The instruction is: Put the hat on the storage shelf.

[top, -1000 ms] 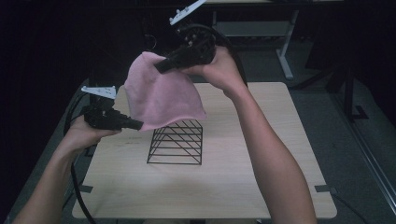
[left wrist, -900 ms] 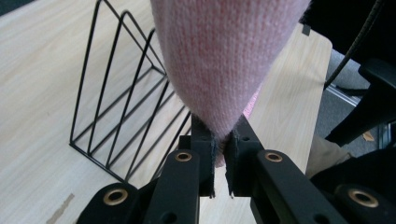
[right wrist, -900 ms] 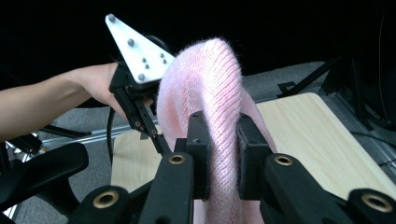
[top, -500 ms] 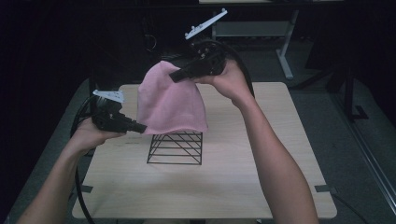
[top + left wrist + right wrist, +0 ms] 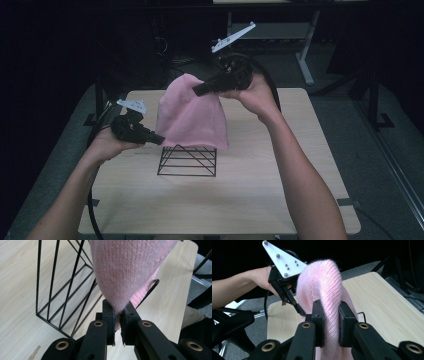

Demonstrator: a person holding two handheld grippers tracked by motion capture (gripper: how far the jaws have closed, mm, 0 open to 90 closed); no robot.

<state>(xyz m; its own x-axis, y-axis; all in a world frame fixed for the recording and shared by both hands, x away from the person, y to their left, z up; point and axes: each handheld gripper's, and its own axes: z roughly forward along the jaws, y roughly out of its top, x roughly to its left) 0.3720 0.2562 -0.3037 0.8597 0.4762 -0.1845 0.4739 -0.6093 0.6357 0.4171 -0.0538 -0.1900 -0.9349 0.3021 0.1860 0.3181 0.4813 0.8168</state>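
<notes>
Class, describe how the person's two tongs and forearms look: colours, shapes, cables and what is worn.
Both the left tongs and right tongs are black, with two flat jaws on linked bars set with brass-coloured rivets. Each carries a pale grey three-cornered plate and trails a thick black cable. The forearms are bare, with no sleeves or gloves.

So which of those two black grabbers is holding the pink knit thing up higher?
The right gripper, at the cloth's top, near the table's far edge. The left gripper pinches its lower corner beside the wire rack.
</notes>
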